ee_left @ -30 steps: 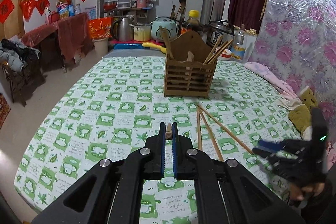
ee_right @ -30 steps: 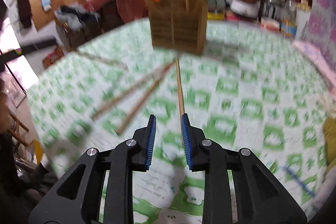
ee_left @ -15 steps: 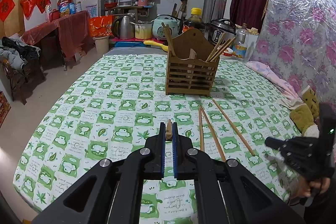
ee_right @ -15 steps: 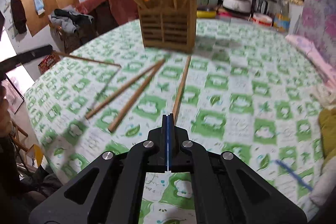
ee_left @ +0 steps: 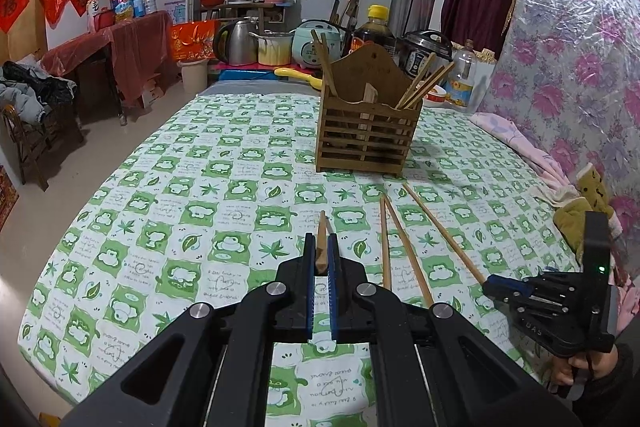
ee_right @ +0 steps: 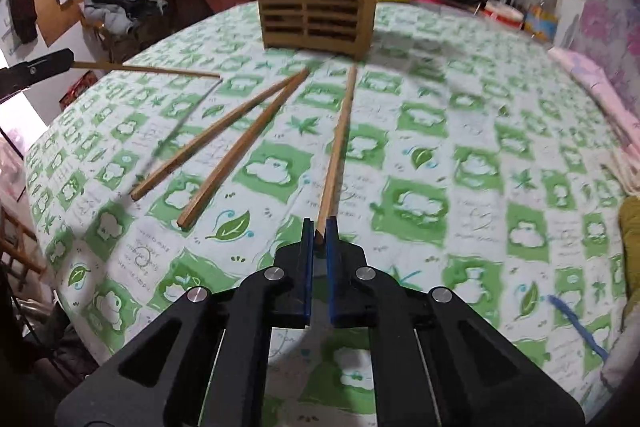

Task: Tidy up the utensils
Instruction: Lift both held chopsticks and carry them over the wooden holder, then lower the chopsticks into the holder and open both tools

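A slatted wooden utensil holder [ee_left: 368,131] stands on the far middle of the table with several chopsticks upright in it. My left gripper [ee_left: 321,247] is shut on a chopstick [ee_left: 322,227], held above the cloth and pointing toward the holder. Two loose chopsticks [ee_left: 404,243] lie side by side to its right. Further right, my right gripper [ee_right: 319,231] is shut on the near end of a third chopstick [ee_right: 340,139], which runs toward the holder [ee_right: 316,15]. In the right wrist view the left gripper [ee_right: 40,67] shows at the far left with its chopstick [ee_right: 148,69].
The round table [ee_left: 180,211] wears a green-and-white checked cloth. A kettle [ee_left: 236,43], pots, a rice cooker and bottles crowd the far edge behind the holder. Pink and yellow-green cloths [ee_left: 576,207] lie at the right edge. A person's hand [ee_left: 576,371] grips the right tool.
My right gripper went from open to shut on the end of the rightmost chopstick. The left gripper kept its chopstick and barely moved.
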`<action>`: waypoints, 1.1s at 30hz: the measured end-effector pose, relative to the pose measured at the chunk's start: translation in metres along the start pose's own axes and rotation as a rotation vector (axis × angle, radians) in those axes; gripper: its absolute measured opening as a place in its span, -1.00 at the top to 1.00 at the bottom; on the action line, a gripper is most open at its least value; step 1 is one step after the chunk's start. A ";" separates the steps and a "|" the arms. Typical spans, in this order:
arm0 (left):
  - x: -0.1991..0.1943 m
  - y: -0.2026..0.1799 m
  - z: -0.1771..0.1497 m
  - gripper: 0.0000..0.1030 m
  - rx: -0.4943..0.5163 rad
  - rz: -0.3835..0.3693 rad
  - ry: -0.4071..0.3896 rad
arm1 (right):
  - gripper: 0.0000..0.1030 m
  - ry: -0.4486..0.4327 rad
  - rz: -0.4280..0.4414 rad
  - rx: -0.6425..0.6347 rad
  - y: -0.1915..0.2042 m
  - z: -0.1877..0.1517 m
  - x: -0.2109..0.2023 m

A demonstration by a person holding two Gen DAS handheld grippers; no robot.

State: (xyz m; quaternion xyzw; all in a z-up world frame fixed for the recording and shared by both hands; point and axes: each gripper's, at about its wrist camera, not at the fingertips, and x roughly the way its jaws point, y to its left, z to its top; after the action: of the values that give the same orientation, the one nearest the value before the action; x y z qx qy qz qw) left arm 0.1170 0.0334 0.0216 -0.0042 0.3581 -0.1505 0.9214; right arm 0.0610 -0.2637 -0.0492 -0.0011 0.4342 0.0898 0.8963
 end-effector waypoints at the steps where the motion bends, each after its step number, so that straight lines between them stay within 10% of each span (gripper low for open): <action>1: -0.001 0.000 0.001 0.88 0.001 0.002 -0.002 | 0.87 -0.019 -0.004 0.000 0.000 0.001 -0.005; 11: -0.024 -0.018 0.031 0.88 0.050 -0.036 -0.048 | 0.89 -0.342 0.023 0.001 -0.001 0.049 -0.116; 33: -0.012 -0.054 0.153 0.88 0.114 -0.071 -0.178 | 0.89 -0.514 0.085 -0.041 0.014 0.155 -0.123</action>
State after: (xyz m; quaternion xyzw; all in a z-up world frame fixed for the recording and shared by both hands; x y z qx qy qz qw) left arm 0.1950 -0.0300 0.1493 0.0221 0.2653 -0.2021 0.9425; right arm 0.1051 -0.2576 0.1438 0.0219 0.1901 0.1337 0.9724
